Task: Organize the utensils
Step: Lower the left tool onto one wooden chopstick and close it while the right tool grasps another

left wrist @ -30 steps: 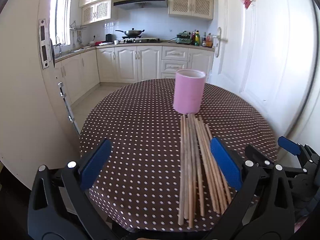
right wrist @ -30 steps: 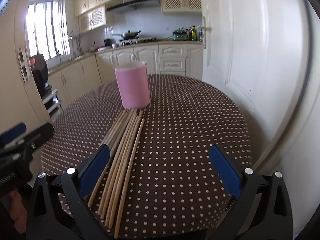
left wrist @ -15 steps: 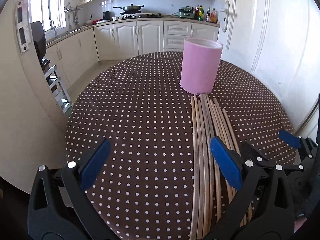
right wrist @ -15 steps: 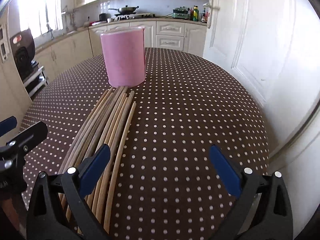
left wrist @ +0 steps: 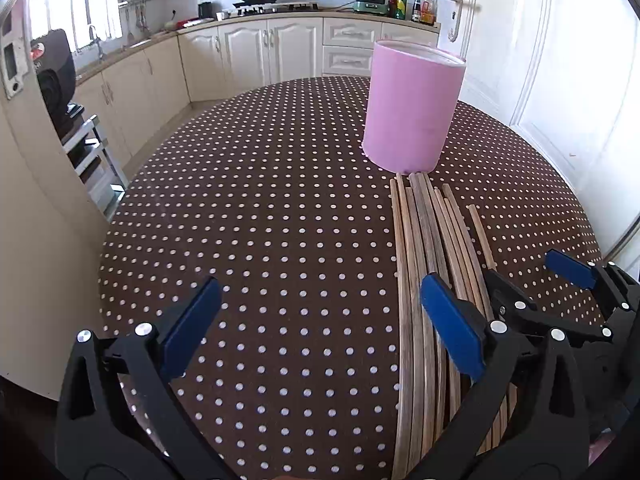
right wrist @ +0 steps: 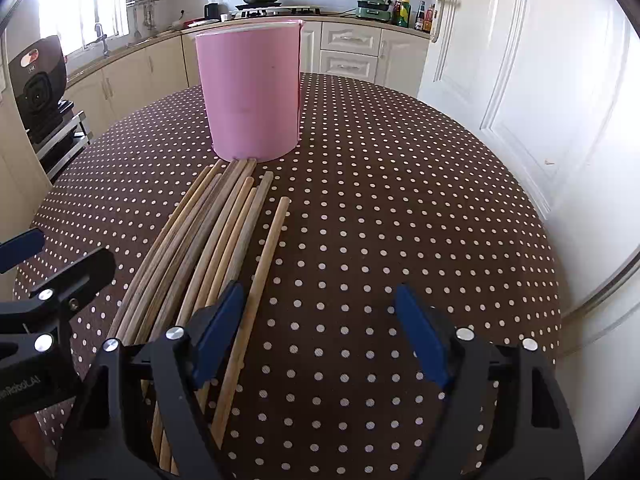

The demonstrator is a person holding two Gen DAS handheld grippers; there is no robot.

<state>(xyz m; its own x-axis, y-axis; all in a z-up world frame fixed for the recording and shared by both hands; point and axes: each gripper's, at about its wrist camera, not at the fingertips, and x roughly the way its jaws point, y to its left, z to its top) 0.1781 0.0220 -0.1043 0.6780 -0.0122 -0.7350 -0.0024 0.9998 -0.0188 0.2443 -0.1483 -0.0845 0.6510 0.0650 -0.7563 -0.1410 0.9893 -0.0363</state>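
Observation:
A bundle of several wooden chopsticks [left wrist: 420,240] [right wrist: 208,232] lies flat on the brown polka-dot table [left wrist: 260,220] [right wrist: 400,200], its far ends touching the base of an upright pink cup [left wrist: 412,108] [right wrist: 252,92]. My left gripper [left wrist: 320,300] is open low over the table, its right finger above the left side of the bundle. My right gripper [right wrist: 320,296] is open with its jaws closing. Its left finger is over the right side of the bundle, and the single rightmost chopstick [right wrist: 272,240] lies between the jaws, untouched by the pads.
The table's round edge falls off close to a white door [right wrist: 520,100] on the right. White kitchen cabinets [left wrist: 248,52] and a stove line the far wall. A black appliance on a metal rack [left wrist: 56,80] stands left of the table.
Both grippers have moved forward and down toward the chopsticks, so the cup and bundle look larger. The right gripper's jaws have narrowed; the left gripper's width is unchanged.

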